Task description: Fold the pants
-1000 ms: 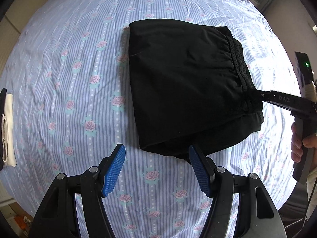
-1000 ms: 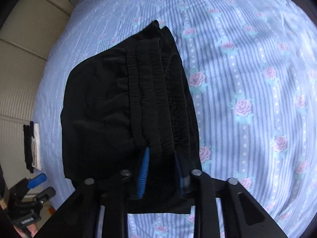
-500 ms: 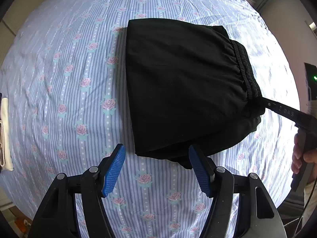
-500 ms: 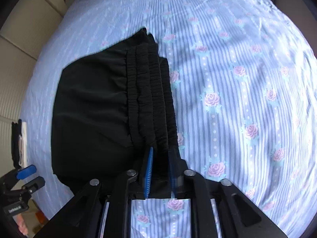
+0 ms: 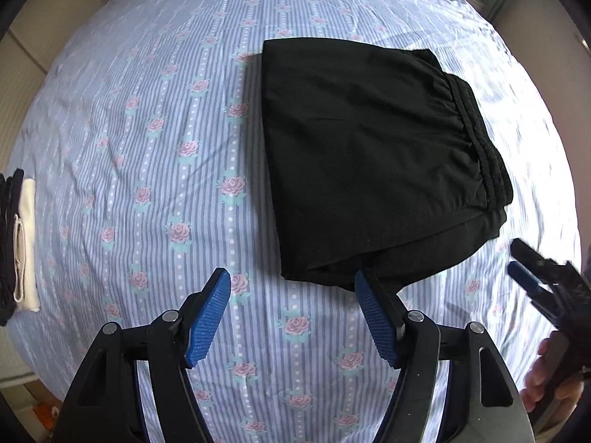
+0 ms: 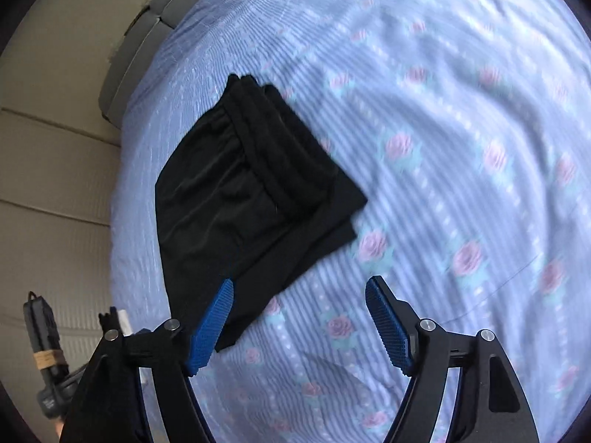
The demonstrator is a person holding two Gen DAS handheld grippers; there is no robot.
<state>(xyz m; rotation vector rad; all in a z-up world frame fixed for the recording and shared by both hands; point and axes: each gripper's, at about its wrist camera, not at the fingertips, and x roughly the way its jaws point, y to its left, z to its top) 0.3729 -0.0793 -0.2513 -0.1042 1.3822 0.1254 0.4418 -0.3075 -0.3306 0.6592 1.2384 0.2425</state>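
The black pants (image 5: 365,162) lie folded into a compact stack on the floral striped bed sheet (image 5: 155,155), elastic waistband on the right side. My left gripper (image 5: 291,284) is open and empty, hovering just short of the stack's near edge. My right gripper (image 6: 299,291) is open and empty, lifted back from the pants (image 6: 243,199), which lie ahead and to its left. The right gripper also shows in the left wrist view (image 5: 532,277) at the right edge, clear of the fabric.
A small pile of folded black and cream clothes (image 5: 18,243) sits at the bed's left edge. A padded beige headboard or wall (image 6: 55,170) borders the bed. The sheet (image 6: 461,147) stretches wide around the pants.
My right gripper let go of the waistband, opened and pulled back and up from the pants. The left gripper stayed open and drew slightly away; the folded stack lies at rest.
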